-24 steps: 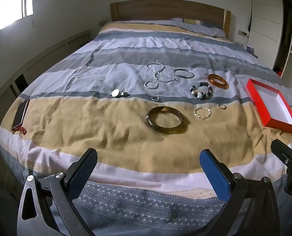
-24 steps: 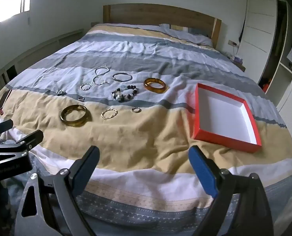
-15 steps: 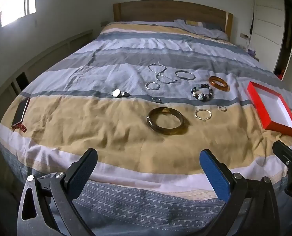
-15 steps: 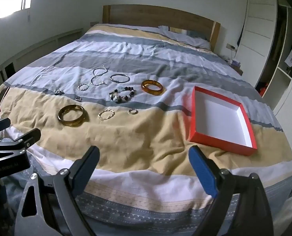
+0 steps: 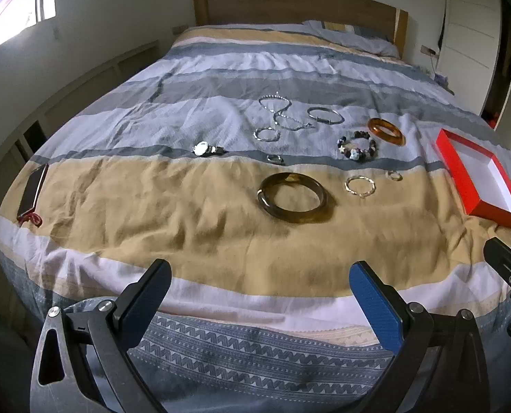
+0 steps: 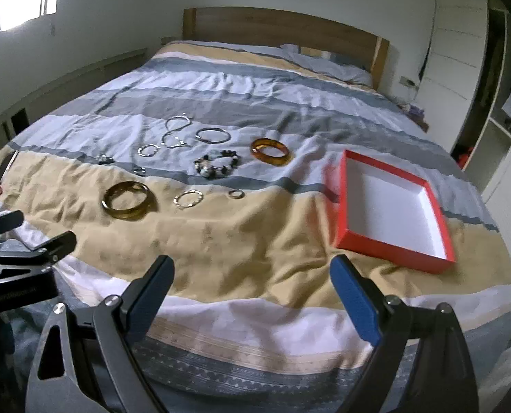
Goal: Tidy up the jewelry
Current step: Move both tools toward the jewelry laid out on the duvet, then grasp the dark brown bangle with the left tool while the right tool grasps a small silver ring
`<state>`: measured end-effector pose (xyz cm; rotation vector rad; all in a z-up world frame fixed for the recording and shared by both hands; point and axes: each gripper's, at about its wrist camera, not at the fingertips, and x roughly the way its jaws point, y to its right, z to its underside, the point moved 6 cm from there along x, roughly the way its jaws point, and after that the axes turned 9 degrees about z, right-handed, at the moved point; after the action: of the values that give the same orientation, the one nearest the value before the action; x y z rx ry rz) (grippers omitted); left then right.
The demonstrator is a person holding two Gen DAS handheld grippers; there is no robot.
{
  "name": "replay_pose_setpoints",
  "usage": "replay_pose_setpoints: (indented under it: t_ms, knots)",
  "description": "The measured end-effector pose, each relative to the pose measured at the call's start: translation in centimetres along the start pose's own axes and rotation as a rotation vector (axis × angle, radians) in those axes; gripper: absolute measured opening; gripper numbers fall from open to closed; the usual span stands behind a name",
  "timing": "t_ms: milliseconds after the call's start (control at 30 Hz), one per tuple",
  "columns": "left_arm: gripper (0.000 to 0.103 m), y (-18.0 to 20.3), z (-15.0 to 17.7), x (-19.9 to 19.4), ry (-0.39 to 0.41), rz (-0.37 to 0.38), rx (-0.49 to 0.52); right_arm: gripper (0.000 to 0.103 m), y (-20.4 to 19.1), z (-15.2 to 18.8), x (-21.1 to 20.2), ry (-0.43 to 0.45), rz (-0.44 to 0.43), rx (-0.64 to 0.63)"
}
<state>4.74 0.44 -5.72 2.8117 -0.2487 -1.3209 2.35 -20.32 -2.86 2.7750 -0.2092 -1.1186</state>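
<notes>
Dim daylight enters from the blown-out window upper left; edges bend with fisheye, slight blur throughout.

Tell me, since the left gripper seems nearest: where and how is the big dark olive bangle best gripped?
Probably across its near rim. The olive bangle lies flat on the yellow stripe of the bedspread, apart from the thin gold ring bracelet. The left gripper, open, could come down from above, one finger inside the hoop, one outside, pinching the thick band.
</notes>
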Motion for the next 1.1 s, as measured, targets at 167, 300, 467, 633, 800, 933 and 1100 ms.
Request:
replay_pose_setpoints:
  t_ms: [167, 300, 467, 633, 800, 933, 1100]
  knots:
    - [0.102, -0.7, -0.2, 0.2, 0.002, -0.019, -0.01, 0.092, -0.1, -0.1, 0.9, -0.006, -0.063, 0.017]
    - [0.102, -1.8, -0.4, 0.9, -0.013, 0.0, -0.049, 0.091, -0.6, -0.5, 1.5, -0.003, -0.106, 0.016]
    - [0.082, -2.6, -1.1, 2.7, -0.055, 0.059, -0.077, 0.089, -0.8, -1.3, 3.5, -0.017, -0.168, 0.036]
    - [0.069, -3.1, -2.7, 5.5, -0.09, 0.102, -0.103, 0.078, -0.5, -3.1, 6.3, -0.04, -0.215, 0.062]
    - [0.059, -3.2, -4.3, 8.3, -0.113, 0.119, -0.116, 0.052, -0.3, -4.6, 10.5, -0.082, -0.229, 0.067]
    - [0.052, -3.3, -4.7, 10.5, -0.141, 0.125, -0.124, 0.05, -0.6, -5.3, 13.3, -0.103, -0.246, 0.055]
    - [0.049, -3.3, -4.6, 12.2, -0.167, 0.12, -0.122, 0.045, -2.1, -5.3, 16.3, -0.136, -0.278, 0.015]
